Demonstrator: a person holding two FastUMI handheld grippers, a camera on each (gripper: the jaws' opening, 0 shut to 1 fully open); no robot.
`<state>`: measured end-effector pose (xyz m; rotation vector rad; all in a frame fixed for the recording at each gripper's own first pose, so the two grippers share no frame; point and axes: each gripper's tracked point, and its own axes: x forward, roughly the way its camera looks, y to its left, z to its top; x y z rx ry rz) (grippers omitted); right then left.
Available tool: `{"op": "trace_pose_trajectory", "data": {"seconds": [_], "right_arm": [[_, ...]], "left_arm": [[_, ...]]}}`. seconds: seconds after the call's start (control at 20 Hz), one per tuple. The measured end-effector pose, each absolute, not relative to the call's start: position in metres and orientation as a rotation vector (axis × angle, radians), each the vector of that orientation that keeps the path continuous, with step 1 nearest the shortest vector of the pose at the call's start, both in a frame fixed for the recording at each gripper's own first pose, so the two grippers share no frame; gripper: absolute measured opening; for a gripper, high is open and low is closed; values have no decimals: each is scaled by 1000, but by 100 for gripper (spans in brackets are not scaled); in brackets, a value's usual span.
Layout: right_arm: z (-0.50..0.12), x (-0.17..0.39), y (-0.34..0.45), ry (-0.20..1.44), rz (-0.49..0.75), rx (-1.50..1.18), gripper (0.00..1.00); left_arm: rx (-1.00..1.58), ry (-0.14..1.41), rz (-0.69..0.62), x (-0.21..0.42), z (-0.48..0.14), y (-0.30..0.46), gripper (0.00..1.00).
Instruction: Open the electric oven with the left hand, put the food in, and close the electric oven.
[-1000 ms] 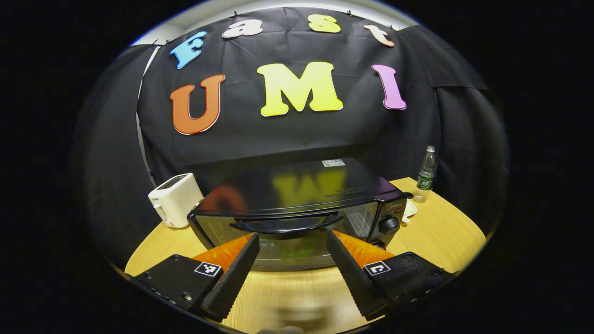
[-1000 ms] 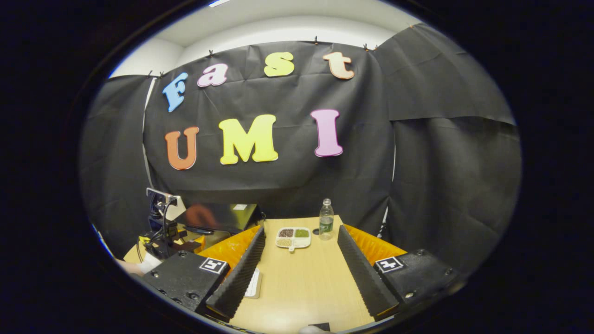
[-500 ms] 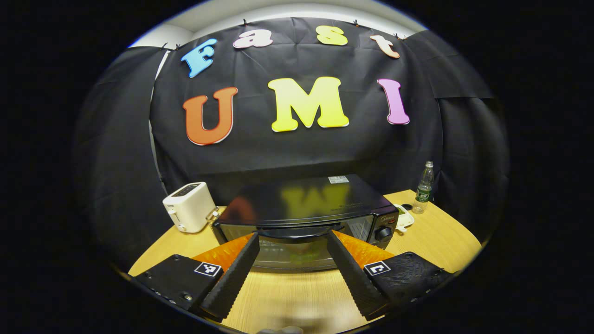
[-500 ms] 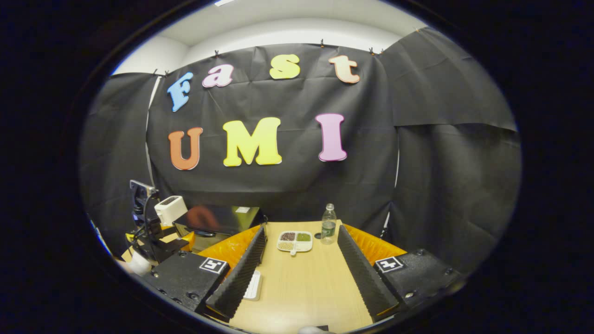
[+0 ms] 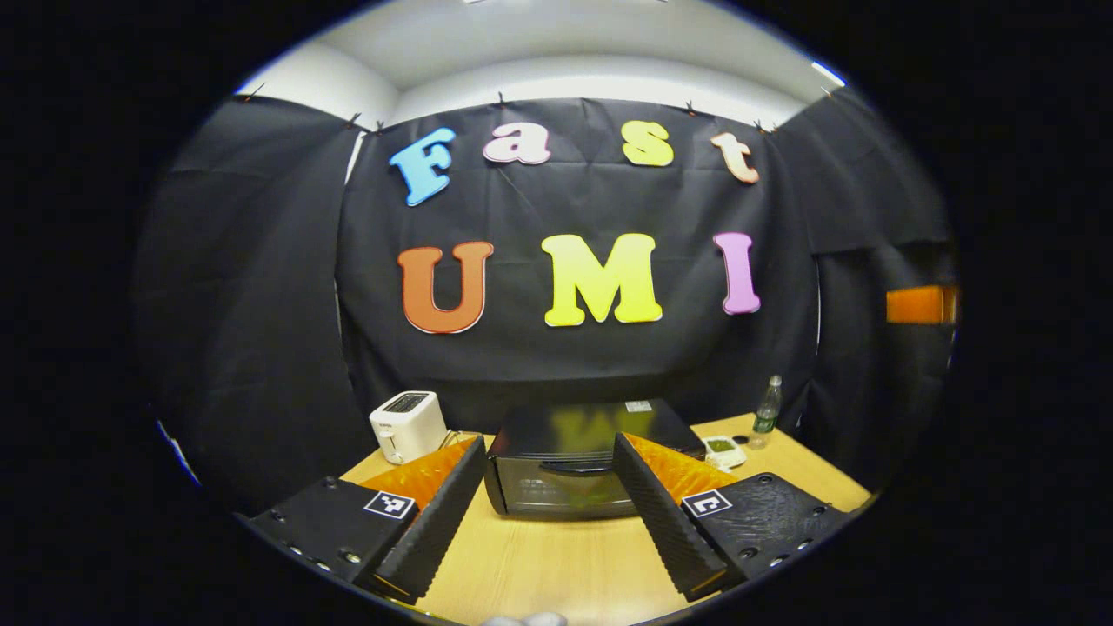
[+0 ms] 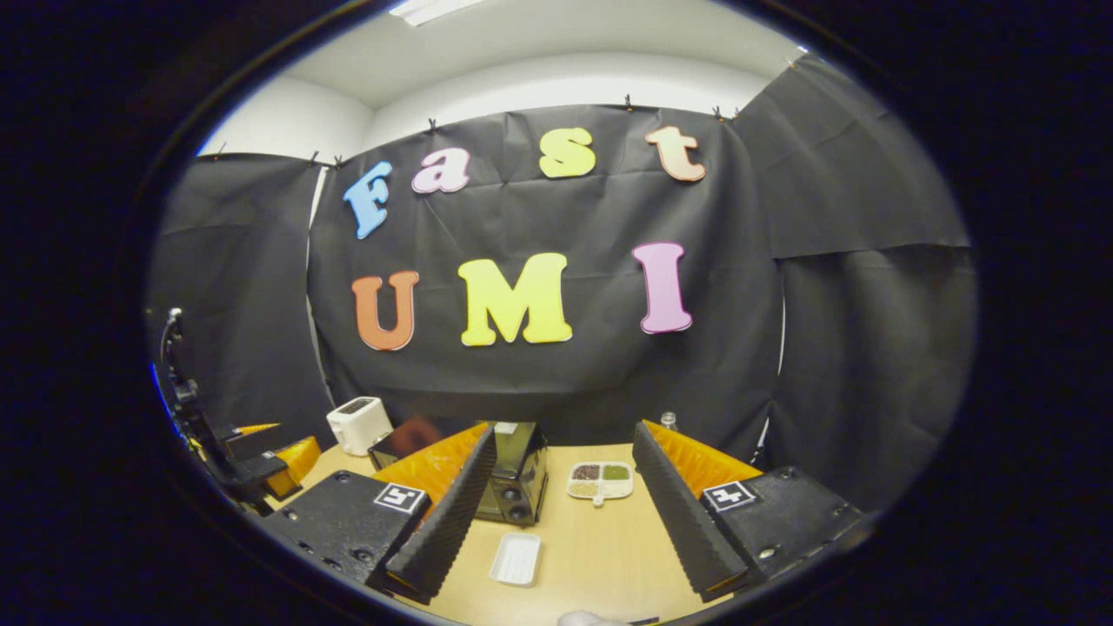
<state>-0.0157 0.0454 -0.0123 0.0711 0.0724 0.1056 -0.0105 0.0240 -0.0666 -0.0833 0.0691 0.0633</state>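
The black electric oven (image 5: 565, 469) stands on the wooden table (image 5: 565, 565) with its glass door shut and its handle (image 5: 569, 467) across the top of the door. My left gripper (image 5: 548, 445) is open, some way back from the oven and facing its door. The food is a white divided dish (image 6: 600, 480) with dark, green and pale portions, lying just right of the oven (image 6: 515, 474); it also shows small beside the oven as the dish (image 5: 723, 450). My right gripper (image 6: 563, 435) is open, held back above the table's near side, nothing between its fingers.
A white toaster (image 5: 407, 426) stands left of the oven. A water bottle (image 5: 765, 407) stands at the back right. A small empty white tray (image 6: 516, 558) lies on the table in front of the oven's side. The left gripper (image 6: 256, 452) shows far left.
Both grippers have drawn back and up from the table, so the oven looks smaller. The right gripper view has swung, bringing the oven's side and the empty white tray into sight.
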Motion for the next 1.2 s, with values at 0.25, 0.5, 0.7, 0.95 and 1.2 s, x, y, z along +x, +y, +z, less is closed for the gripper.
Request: {"op": "trace_pose_trajectory", "data": {"seconds": [0.25, 0.5, 0.7, 0.95, 1.2], "right_arm": [[3, -23, 57, 41, 96, 41, 100], [23, -35, 62, 7, 79, 19, 95], [28, -44, 64, 0, 66, 25, 95], [27, -49, 63, 1, 55, 30, 95], [27, -54, 58, 2, 33, 30, 95]], "left_arm": [[-82, 3, 75, -29, -15, 38, 95], [-71, -41, 45, -44, 20, 38, 95], [-81, -31, 31, -52, 22, 36, 95], [-68, -24, 38, -56, 24, 40, 94], [-76, -14, 14, -54, 21, 34, 95]]}}
